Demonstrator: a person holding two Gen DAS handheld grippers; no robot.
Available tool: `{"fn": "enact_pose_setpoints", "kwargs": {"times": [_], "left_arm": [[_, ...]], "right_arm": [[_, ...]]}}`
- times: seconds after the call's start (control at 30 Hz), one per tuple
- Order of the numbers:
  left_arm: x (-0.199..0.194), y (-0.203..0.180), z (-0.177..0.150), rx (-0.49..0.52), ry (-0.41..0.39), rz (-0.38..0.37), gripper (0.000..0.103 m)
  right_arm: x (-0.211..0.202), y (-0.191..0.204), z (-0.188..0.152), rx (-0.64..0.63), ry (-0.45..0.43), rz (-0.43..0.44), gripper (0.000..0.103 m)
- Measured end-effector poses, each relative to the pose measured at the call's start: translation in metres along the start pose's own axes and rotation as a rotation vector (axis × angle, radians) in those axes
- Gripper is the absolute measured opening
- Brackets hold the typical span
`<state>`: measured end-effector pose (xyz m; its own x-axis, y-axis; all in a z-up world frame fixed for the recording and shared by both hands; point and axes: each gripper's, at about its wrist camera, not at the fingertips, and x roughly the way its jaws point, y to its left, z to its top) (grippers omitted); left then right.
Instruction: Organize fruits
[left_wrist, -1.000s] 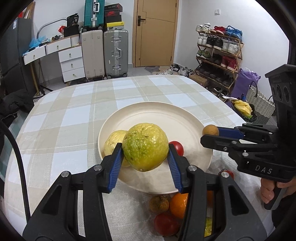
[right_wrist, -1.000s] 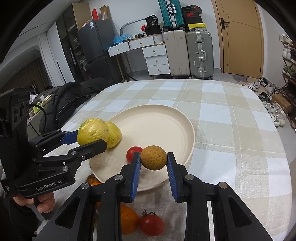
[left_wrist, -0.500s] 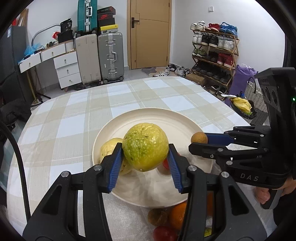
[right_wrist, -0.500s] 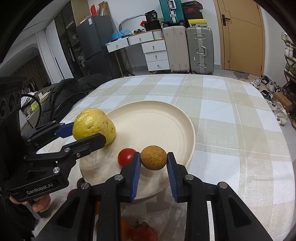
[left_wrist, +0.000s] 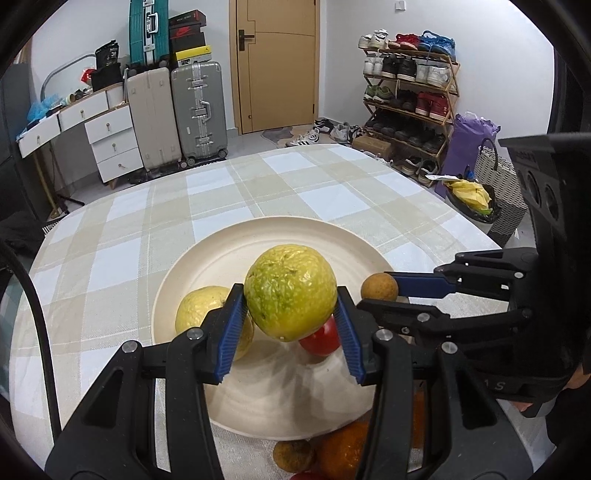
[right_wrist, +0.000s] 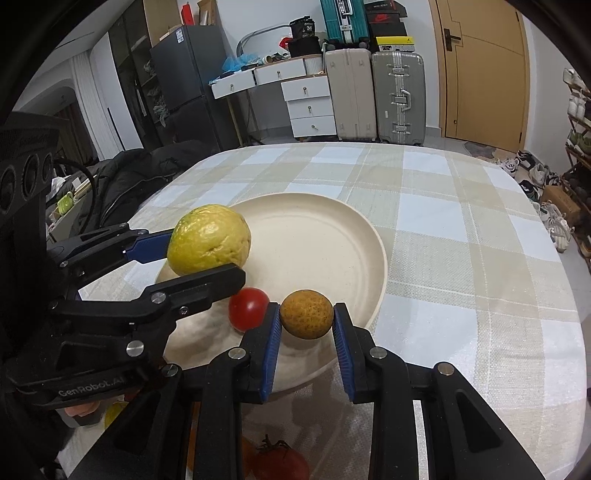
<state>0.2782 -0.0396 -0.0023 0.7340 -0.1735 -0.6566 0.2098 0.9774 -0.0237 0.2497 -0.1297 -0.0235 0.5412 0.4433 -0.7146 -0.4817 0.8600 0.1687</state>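
My left gripper (left_wrist: 290, 317) is shut on a large yellow-green fruit (left_wrist: 290, 291) and holds it above the near part of the cream plate (left_wrist: 295, 232). It also shows in the right wrist view (right_wrist: 208, 240). My right gripper (right_wrist: 306, 328) is shut on a small brown-orange fruit (right_wrist: 306, 314), held over the plate's (right_wrist: 332, 236) near rim; it also shows in the left wrist view (left_wrist: 379, 286). A second yellow fruit (left_wrist: 199, 310) and a red tomato (left_wrist: 321, 338) lie on the plate; the tomato also shows in the right wrist view (right_wrist: 248, 308).
Loose fruit lies on the checked tablecloth (left_wrist: 207, 199) in front of the plate: an orange (left_wrist: 341, 448), a small brown fruit (left_wrist: 293, 456) and a tomato (right_wrist: 282, 461). Suitcases (left_wrist: 199, 110), a drawer unit and a shoe rack (left_wrist: 410, 96) stand beyond the table.
Both grippers have moved forward over the plate with their fruits still held. The right gripper's small fruit has come in from the plate's edge to beside the tomato.
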Motion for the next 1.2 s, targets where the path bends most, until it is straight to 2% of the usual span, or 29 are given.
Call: {"fn": "enact_pose_setpoints", "kwargs": {"times": [0.3, 0.37, 0.4, 0.53, 0.67, 0.7, 0.77, 0.8, 0.83, 0.9, 1.0, 1.1, 1.2], "left_arm": [[-0.002, -0.003, -0.003, 0.010, 0.021, -0.008, 0.045], [-0.004, -0.003, -0.004, 0.008, 0.023, -0.001, 0.047], [-0.007, -0.003, -0.005, 0.004, 0.022, 0.010, 0.053], [-0.023, 0.002, -0.010, -0.026, -0.011, 0.024, 0.080], [-0.042, 0.008, -0.019, -0.043, -0.027, 0.055, 0.082], [-0.048, 0.009, -0.021, -0.041, -0.031, 0.067, 0.083], [-0.060, 0.010, -0.027, -0.043, -0.044, 0.096, 0.085], [-0.067, 0.011, -0.031, -0.049, -0.050, 0.106, 0.087], [-0.074, 0.012, -0.035, -0.056, -0.057, 0.115, 0.093], [-0.090, 0.013, -0.043, -0.075, -0.081, 0.125, 0.102], [-0.109, 0.012, -0.054, -0.091, -0.099, 0.118, 0.102], [-0.127, 0.008, -0.064, -0.095, -0.107, 0.126, 0.102], [-0.145, 0.005, -0.074, -0.107, -0.117, 0.125, 0.102]], "right_arm": [[-0.004, 0.000, -0.002, -0.007, -0.005, -0.005, 0.031], [-0.007, 0.001, -0.004, -0.011, -0.006, -0.004, 0.032], [-0.010, 0.002, -0.005, -0.017, -0.008, -0.006, 0.033], [-0.021, 0.004, -0.011, -0.027, -0.021, -0.035, 0.048], [-0.034, 0.009, -0.021, -0.043, -0.030, -0.049, 0.051], [-0.037, 0.010, -0.023, -0.047, -0.032, -0.055, 0.054], [-0.046, 0.012, -0.028, -0.047, -0.052, -0.064, 0.071], [-0.052, 0.013, -0.031, -0.040, -0.068, -0.062, 0.085], [-0.057, 0.014, -0.033, -0.033, -0.084, -0.063, 0.093], [-0.069, 0.017, -0.039, -0.026, -0.112, -0.063, 0.095], [-0.077, 0.021, -0.044, -0.020, -0.108, -0.053, 0.096], [-0.085, 0.027, -0.049, -0.022, -0.120, -0.047, 0.102], [-0.091, 0.033, -0.054, -0.033, -0.130, -0.046, 0.103]]}}
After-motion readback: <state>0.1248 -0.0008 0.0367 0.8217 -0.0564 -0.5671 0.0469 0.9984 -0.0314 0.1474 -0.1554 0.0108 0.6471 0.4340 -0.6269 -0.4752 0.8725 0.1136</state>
